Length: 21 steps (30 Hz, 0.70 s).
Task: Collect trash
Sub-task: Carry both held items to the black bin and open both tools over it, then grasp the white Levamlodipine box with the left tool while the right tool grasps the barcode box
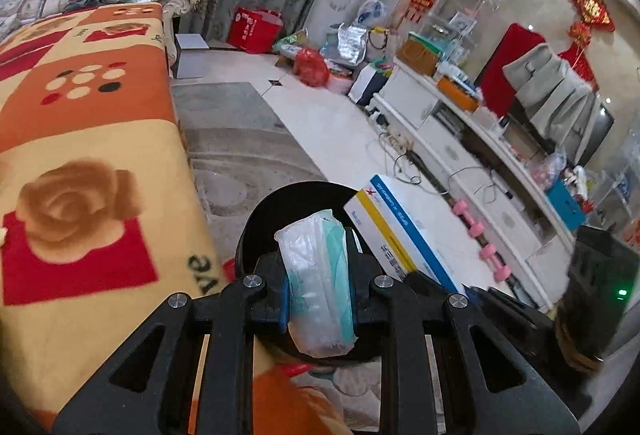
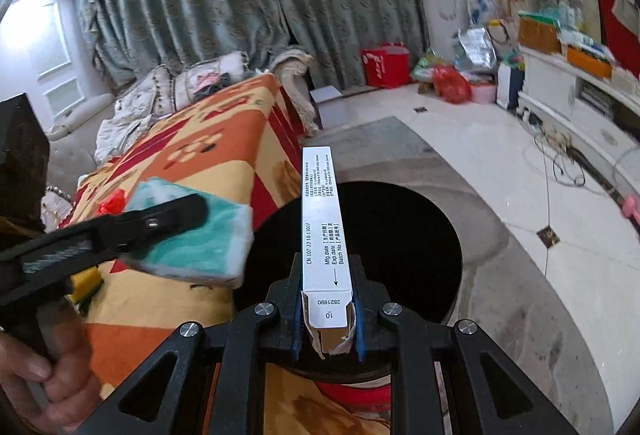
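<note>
While both pieces of trash are already in hand, the step under way looks like the drop into the black bin (image 2: pixel 360 255) that stands on the floor just beside the blanket-covered worktop (image 1: pixel 80 115). The left hand-held gripper (image 1: pixel 320 275) is closed on a crumpled clear plastic packet with a green and white face mask inside (image 1: pixel 320 275), pinched upright between its blue-padded fingers (image 1: pixel 285 299). In its own view the packet hangs in front of the bin's dark opening; in the right wrist view it sits at the bin's left rim, partly over the blanket, so it may not be fully over the mouth.

The right hand-held gripper (image 2: pixel 328 315) is clamped on a long white medicine box (image 2: pixel 324 219), gripped near its torn end flap, with the rest of the box pointing forward over the bin's opening. In the left wrist view the same box shows its blue and yellow stripes just to the right of the packet.

The next move, as I judge it, calls for each piece to be held squarely above the opening and the fingers spread so it falls in. The box looks well placed for that. The packet probably needs a small shift to the right first; being light and crumpled, it could cling to a pad or drift onto the blanket.
</note>
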Tool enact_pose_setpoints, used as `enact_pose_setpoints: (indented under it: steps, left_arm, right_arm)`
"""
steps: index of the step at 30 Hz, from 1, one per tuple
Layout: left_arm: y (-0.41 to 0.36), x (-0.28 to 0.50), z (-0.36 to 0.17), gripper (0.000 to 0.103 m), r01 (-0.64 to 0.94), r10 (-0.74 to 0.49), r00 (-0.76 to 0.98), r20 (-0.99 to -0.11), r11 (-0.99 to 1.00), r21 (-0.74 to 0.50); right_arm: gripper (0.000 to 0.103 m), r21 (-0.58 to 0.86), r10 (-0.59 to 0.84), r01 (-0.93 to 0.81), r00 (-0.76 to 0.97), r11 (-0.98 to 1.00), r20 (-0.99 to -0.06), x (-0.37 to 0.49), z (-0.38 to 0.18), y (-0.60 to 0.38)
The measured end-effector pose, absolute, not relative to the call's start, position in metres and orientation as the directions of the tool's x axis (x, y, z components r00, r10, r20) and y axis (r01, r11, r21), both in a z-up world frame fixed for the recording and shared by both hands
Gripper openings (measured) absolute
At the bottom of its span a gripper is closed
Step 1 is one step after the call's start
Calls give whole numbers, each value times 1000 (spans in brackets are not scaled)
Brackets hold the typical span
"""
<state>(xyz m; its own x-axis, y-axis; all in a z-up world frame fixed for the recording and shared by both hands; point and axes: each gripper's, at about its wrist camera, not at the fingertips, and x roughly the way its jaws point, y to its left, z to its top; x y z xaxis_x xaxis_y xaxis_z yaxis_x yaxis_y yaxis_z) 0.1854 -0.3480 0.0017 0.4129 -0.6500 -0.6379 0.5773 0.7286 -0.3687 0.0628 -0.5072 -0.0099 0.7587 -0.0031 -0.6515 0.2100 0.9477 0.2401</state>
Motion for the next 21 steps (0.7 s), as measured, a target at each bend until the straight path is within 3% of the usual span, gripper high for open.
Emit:
enact_pose_setpoints:
  steps: [2, 4, 5, 6, 7, 8, 15, 21]
  left_arm:
    - [-358, 190, -6, 19, 574, -632, 411, -657, 740, -352]
    - [-365, 192, -14, 28, 564, -604, 411, -683, 757, -330]
    - [-367, 194, -19, 33, 555, -588, 407, -699, 767, -322]
    - [-368, 197, -24, 50, 537, -562, 407, -720, 785, -310]
    - [-368, 198, -25, 63, 523, -549, 410, -728, 796, -305]
    - [-365, 199, -27, 63, 508, -540, 417, -731, 805, -305]
    - [-324, 187, -10, 63, 480, -545, 453, -706, 816, -323]
    - [-226, 156, 19, 64, 392, -458, 584, -670, 882, -261]
  right_arm:
    - [18, 259, 1, 228, 749, 939, -663, 68, -13, -513]
    - [18, 285, 0, 262, 736, 922, -677, 73, -20, -520]
    - [27, 303, -2, 287, 730, 909, -684, 72, -24, -524]
    - [36, 328, -1, 312, 726, 892, -687, 73, -27, -530]
    - [53, 349, 3, 326, 728, 878, -686, 73, -29, -533]
    - [61, 376, 8, 342, 731, 861, -683, 73, -31, -539]
    - [61, 387, -16, 342, 766, 856, -642, 75, -12, -525]
    - [63, 379, 58, 193, 827, 905, -560, 92, 18, -464]
